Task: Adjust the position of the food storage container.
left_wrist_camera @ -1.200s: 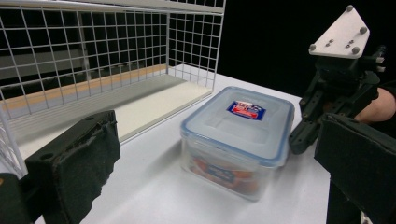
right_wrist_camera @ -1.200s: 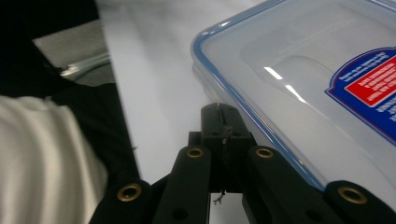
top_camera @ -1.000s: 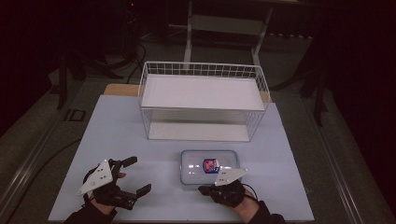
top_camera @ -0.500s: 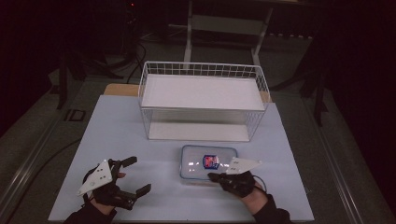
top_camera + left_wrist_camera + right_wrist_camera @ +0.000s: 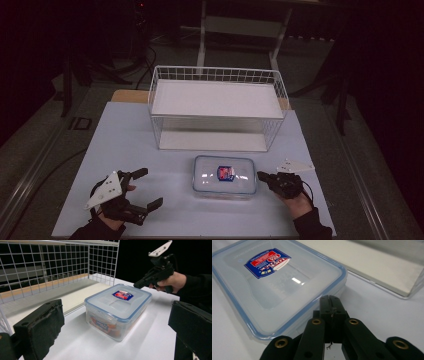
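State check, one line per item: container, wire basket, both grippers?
plastic container: lid on, flat on the table, contents inside, nothing gripping it.
wire basket: upright, open at the top, only a white sheet lying across it.
left gripper: jaws wide open, holding nothing, apart from the container.
right gripper: jaws shut on nothing, tips at the container's right edge; contact unclear.

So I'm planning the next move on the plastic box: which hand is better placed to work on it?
Probably the right. The right gripper sits at the box's right end with shut fingers aimed at its lid edge, though contact is unclear. The left gripper waits open, farther off.
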A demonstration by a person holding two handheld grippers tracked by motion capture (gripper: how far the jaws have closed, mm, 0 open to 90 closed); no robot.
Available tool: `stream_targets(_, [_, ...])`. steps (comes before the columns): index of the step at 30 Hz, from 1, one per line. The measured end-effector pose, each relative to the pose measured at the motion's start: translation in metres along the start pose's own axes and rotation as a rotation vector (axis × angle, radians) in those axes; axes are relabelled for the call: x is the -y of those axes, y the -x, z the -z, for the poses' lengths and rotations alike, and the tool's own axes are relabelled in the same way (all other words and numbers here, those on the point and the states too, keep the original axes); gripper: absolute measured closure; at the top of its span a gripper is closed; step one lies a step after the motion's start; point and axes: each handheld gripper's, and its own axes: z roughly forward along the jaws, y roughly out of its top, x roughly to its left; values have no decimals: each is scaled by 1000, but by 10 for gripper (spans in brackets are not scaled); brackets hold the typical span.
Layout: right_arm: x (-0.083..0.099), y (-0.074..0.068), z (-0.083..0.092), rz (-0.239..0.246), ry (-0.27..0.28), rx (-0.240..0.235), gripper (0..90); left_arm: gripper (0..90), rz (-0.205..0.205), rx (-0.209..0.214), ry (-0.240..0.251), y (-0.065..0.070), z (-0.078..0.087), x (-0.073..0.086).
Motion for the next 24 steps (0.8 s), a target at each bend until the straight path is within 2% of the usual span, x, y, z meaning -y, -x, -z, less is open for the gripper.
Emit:
stream_targets(10, [-6, 3, -7, -10, 8, -9, 900, 2, 4, 2, -1, 0, -1, 0])
stream_targets(24, [-25, -12, -34, 31, -6, -52, 900, 2, 8, 5, -4, -1, -2, 1])
